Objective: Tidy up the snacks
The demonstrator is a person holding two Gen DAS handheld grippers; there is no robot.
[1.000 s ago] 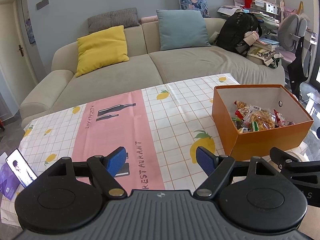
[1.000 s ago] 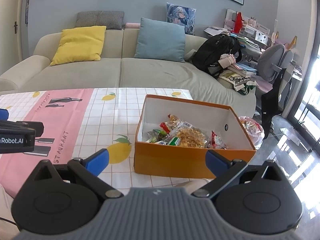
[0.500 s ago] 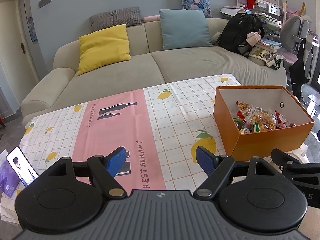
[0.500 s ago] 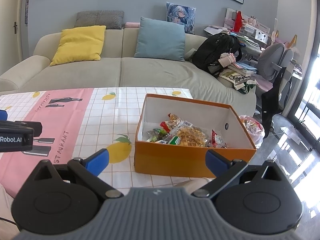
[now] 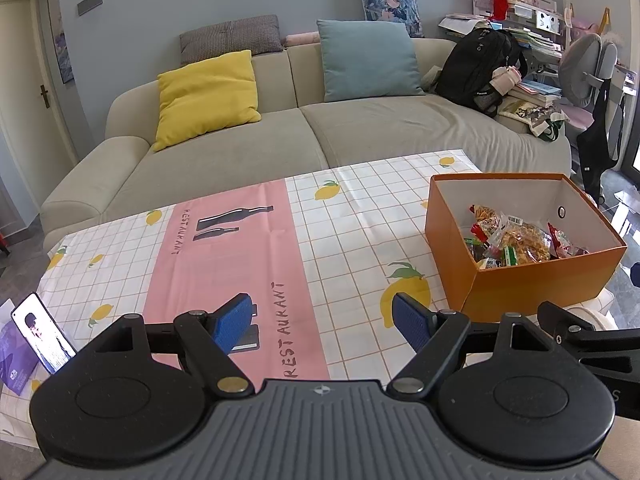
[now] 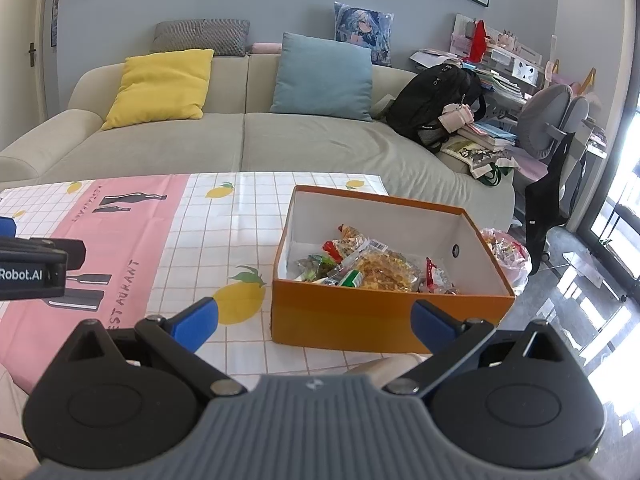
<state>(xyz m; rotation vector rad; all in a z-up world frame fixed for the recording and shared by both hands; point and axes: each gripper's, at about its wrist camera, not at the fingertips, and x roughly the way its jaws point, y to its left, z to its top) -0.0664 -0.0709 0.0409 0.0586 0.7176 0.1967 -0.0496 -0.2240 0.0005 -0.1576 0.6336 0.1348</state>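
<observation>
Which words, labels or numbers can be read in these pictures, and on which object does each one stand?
"RESTAURANT": on the pink stripe of the tablecloth, printed twice, near and far end.
"Robot.AI": on the side of the left gripper, in the right wrist view; any letters before it are cut off.
Barcode label on a snack packet in the orange box: too small to read.
Phone screen: no readable text.

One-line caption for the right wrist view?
Open right gripper hovers before an orange box of snack packets on a lemon-print tablecloth.
</observation>
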